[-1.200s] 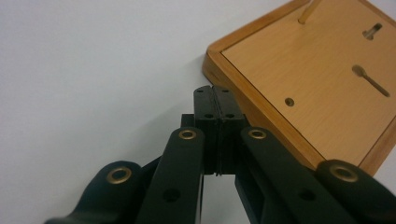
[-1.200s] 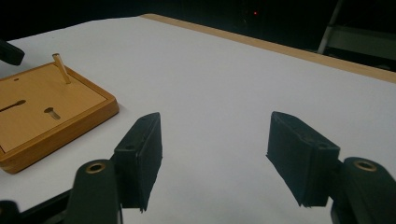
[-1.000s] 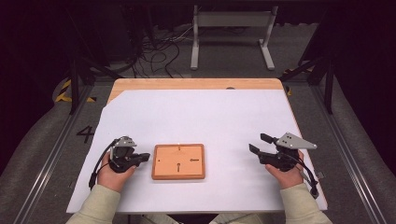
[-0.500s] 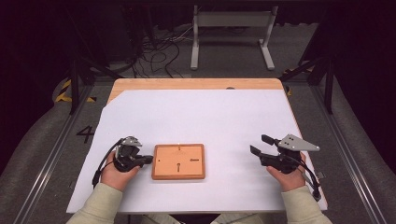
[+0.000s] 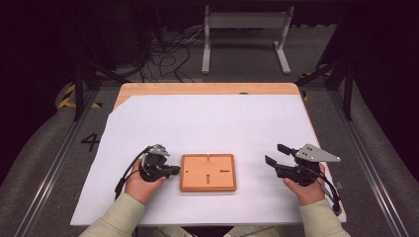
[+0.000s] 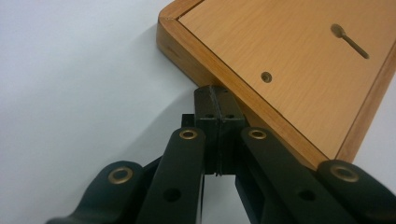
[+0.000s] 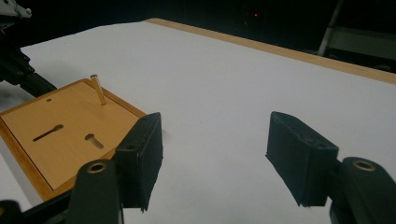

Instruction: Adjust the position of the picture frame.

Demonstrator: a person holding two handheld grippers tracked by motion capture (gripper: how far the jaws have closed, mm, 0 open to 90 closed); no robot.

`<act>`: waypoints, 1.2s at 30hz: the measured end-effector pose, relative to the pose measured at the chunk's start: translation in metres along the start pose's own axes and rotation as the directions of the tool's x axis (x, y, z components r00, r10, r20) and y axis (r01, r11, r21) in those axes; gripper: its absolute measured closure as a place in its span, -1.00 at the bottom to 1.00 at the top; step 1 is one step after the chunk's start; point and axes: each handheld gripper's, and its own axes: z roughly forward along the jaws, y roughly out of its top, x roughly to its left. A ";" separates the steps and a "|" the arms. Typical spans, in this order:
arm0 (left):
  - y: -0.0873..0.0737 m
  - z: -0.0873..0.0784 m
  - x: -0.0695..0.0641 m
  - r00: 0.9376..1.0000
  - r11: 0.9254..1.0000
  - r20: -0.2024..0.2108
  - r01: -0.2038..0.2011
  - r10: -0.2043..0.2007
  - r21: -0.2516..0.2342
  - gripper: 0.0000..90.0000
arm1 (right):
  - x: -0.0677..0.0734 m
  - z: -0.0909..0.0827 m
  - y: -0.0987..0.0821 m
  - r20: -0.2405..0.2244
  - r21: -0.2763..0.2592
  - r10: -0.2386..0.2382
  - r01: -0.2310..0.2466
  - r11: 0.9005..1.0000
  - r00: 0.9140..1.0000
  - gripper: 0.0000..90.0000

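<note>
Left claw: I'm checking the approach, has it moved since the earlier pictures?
Yes. In the high view the left claw has slid rightward across the white sheet and its shut tips now meet the wooden board's left edge.

Wooden board (image 5: 208,172) lay near the front of the white sheet (image 5: 212,123), left gripper (image 5: 170,171) closed, tips at the board's left edge, right gripper (image 5: 275,154) parted, well right of it

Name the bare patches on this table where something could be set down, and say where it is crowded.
Bare: the white sheet beyond the wooden board, to the table's far wooden edge; also between board and right gripper. Crowded: the board's left side, where the shut left gripper touches it.
</note>
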 end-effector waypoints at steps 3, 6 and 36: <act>0.006 0.008 -0.011 1.000 1.000 0.006 -0.028 0.028 0.006 1.00 | 0.000 0.000 -0.001 0.006 0.007 0.004 -0.004 1.000 1.000 -0.15; 0.009 0.011 -0.015 0.999 0.999 0.008 -0.049 0.049 0.007 1.00 | 0.000 0.001 -0.002 -0.018 0.039 0.008 -0.007 0.999 1.000 0.06; 0.061 0.037 0.015 0.999 0.998 -0.031 -0.017 0.015 -0.065 1.00 | 0.075 0.022 -0.009 -0.353 0.392 -0.096 0.240 0.888 0.931 1.00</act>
